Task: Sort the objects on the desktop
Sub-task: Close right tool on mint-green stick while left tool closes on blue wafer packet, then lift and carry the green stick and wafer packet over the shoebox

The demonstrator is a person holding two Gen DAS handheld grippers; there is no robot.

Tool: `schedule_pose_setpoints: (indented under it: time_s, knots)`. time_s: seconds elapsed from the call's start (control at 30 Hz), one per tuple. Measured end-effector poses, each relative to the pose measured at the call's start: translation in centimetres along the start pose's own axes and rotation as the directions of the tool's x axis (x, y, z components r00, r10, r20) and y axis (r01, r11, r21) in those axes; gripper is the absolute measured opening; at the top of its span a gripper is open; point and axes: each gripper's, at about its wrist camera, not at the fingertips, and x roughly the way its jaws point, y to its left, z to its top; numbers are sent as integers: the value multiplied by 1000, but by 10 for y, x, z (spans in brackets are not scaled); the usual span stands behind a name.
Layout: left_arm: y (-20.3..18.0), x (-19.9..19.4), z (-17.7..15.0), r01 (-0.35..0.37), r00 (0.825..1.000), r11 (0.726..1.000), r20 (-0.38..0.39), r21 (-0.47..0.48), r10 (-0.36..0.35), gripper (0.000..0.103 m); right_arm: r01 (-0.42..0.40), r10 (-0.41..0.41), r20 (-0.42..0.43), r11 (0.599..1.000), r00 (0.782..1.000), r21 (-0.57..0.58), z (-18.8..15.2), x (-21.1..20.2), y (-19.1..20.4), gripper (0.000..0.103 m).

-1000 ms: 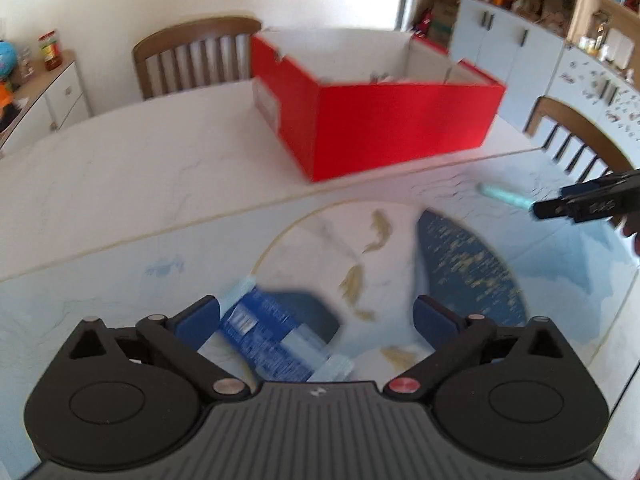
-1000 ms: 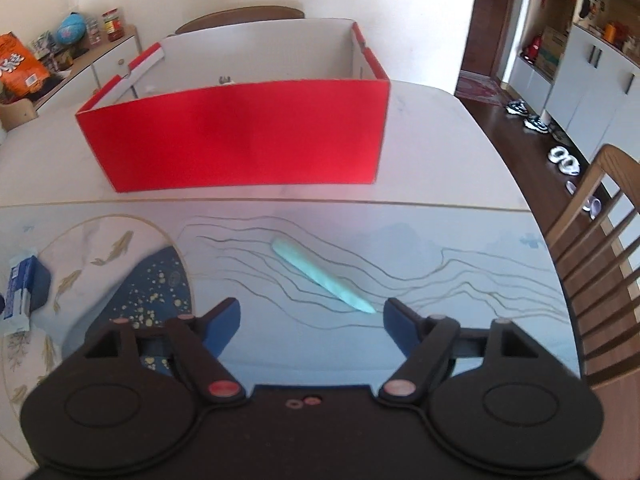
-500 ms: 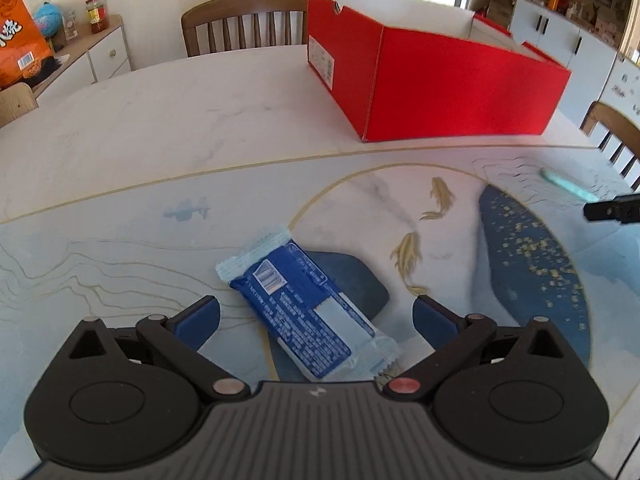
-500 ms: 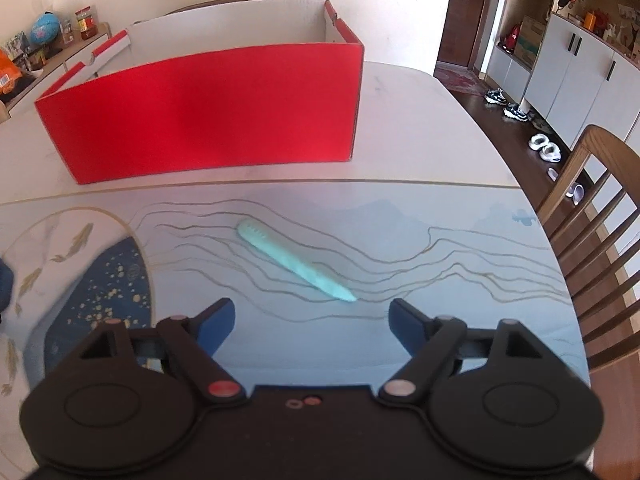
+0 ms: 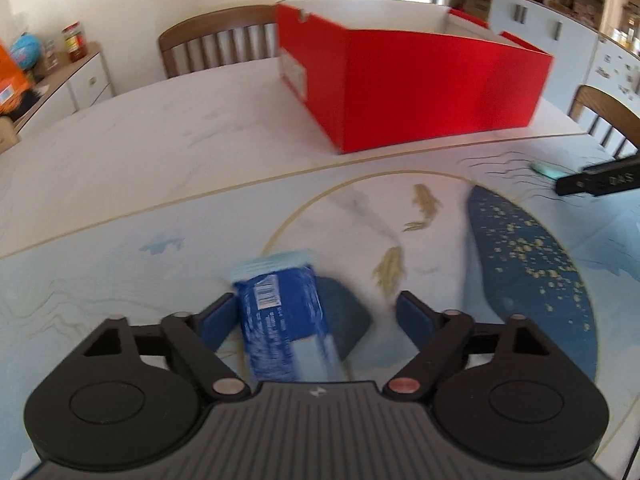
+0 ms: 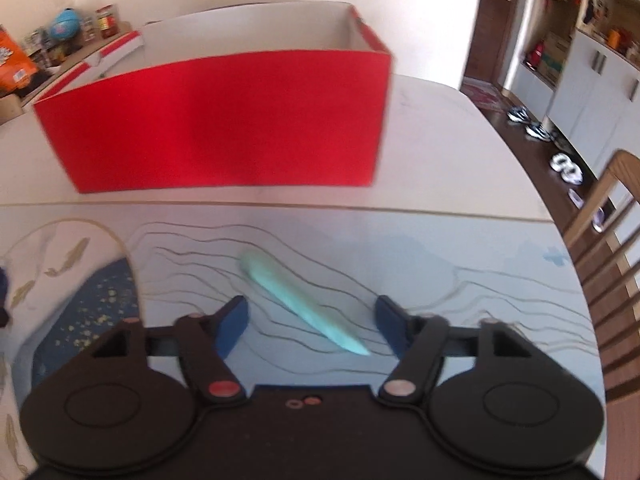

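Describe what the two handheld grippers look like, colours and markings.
Both match: the left gripper and right gripper have matte black bodies, blue finger pads, round black side discs and linkage arms with one silver and one red pivot pin. The left's ribbed grey centre bears a small white logo.

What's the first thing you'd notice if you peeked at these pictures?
The big red box jumps out, sitting open at the back of the table. Nearer, a blue snack packet lies between the open left hand-held gripper fingers, and a mint-green stick lies between the open right hand-held gripper fingers.
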Motion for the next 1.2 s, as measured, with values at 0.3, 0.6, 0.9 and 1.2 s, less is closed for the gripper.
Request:
schedule_pose_setpoints:
  time_s: [0.3, 0.6, 0.9, 1.2]
  knots:
    - [-13, -2, 2, 27, 999, 999, 32, 40, -28, 47, -26, 27, 12, 997, 1000, -78, -1, -8, 28, 10]
    - [-15, -5, 5, 42, 999, 998, 19, 36, -42, 38, -16, 16, 14, 999, 1000, -36, -4, -13, 27, 9]
    - [-23, -21, 17, 91, 995, 996, 49, 17, -92, 38, -47, 46, 39, 999, 998, 25, -4, -41, 23, 9]
    - [-32, -50, 57, 157, 980, 988, 126, 7, -157, 38, -79, 76, 84, 996, 994, 30, 14, -77, 26, 9]
